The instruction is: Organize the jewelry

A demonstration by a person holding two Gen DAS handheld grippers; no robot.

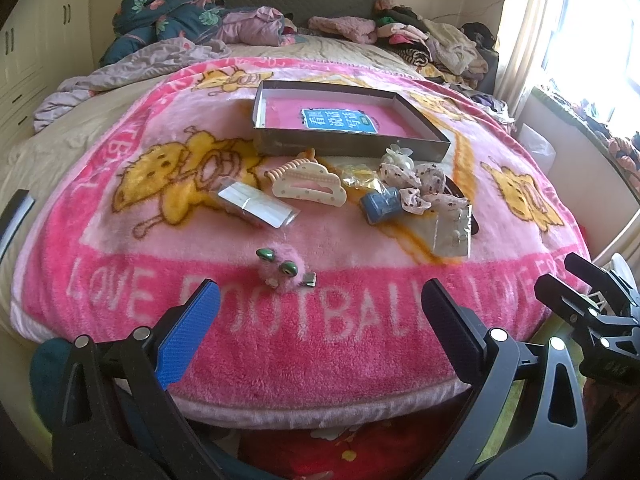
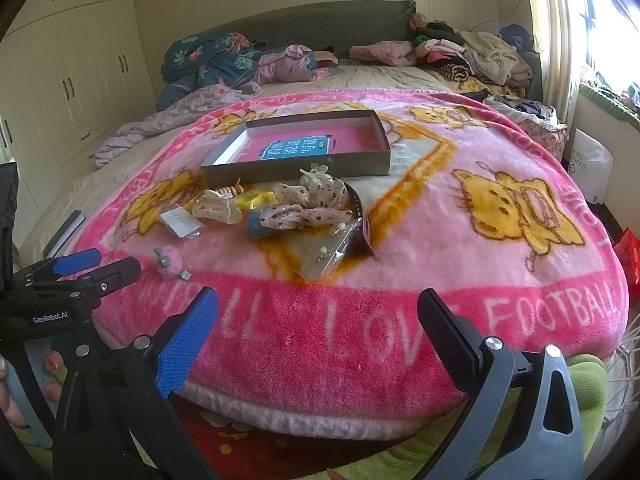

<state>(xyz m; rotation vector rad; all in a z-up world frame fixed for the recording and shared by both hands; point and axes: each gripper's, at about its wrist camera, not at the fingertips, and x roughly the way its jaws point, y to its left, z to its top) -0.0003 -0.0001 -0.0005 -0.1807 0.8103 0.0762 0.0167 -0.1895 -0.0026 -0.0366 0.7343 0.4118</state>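
The fuzzy pink blanket (image 1: 320, 328) says "LOVE FOOTBALL". The flat grey cardboard box (image 2: 296, 166) holds only a blue label (image 2: 295, 151). The left gripper (image 1: 320, 320) and right gripper (image 2: 318, 324) both have jaws wide apart, holding nothing.

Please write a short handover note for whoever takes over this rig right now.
Left tool: open, empty, at the blanket's near edge.
Right tool: open, empty, likewise.
Grey box lies on the pink blanket holding only its printed lining.
In front of it, loose: cream hair claw, dotted scrunchies, blue piece, earring card, clear packet. Fuzzy pink clip sits nearest.
Done: nothing yet. Left: move everything into the box.
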